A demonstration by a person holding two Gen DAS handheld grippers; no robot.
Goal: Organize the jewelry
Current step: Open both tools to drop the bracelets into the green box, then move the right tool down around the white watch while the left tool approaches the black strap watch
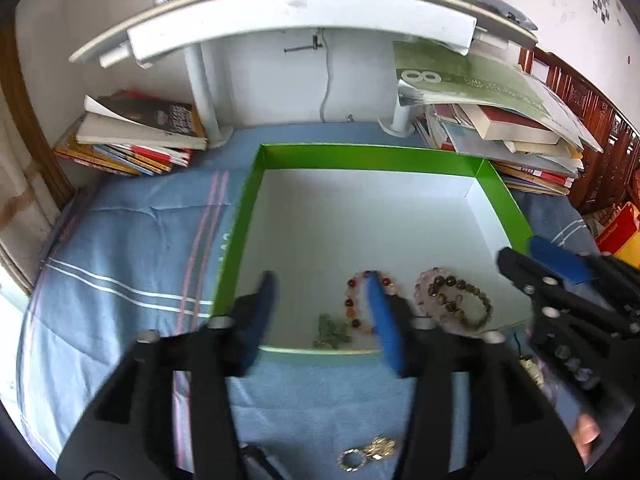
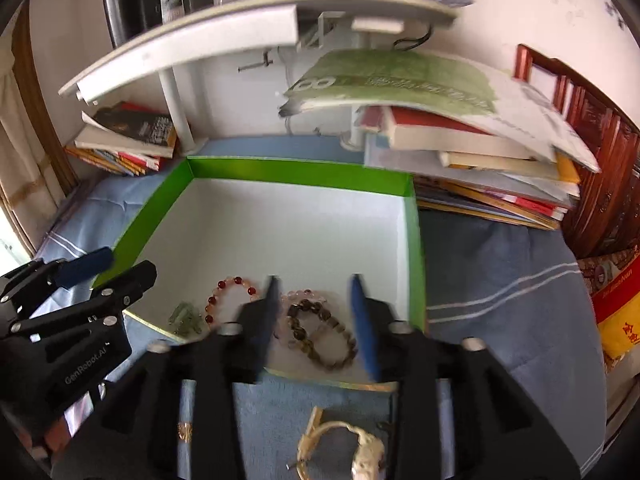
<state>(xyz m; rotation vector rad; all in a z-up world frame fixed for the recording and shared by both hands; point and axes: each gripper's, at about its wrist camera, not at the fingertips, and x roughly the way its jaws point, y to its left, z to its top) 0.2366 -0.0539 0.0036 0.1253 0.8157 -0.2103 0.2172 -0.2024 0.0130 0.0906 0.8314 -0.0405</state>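
A shallow box (image 1: 360,156) (image 2: 300,174) with green walls and a white floor lies on the blue cloth. Along its near side lie a red-and-pale bead bracelet (image 1: 352,304) (image 2: 228,292), a small green stone piece (image 1: 332,330) (image 2: 186,318), a pink bead bracelet (image 1: 424,292) (image 2: 298,294) and a brown bead bracelet (image 1: 468,300) (image 2: 328,336). My left gripper (image 1: 322,284) (image 2: 120,268) is open above the red bracelet and holds nothing. My right gripper (image 2: 315,282) (image 1: 520,250) is open over the pink and brown bracelets. A gold piece (image 1: 372,452) and a cream bangle (image 2: 352,444) lie on the cloth before the box.
Stacks of books (image 1: 136,136) (image 2: 480,168) flank the box at back left and back right. A white shelf on posts (image 1: 300,16) overhangs the back. The striped blue cloth (image 1: 120,248) covers the table. A red-and-yellow packet (image 2: 620,320) sits at far right.
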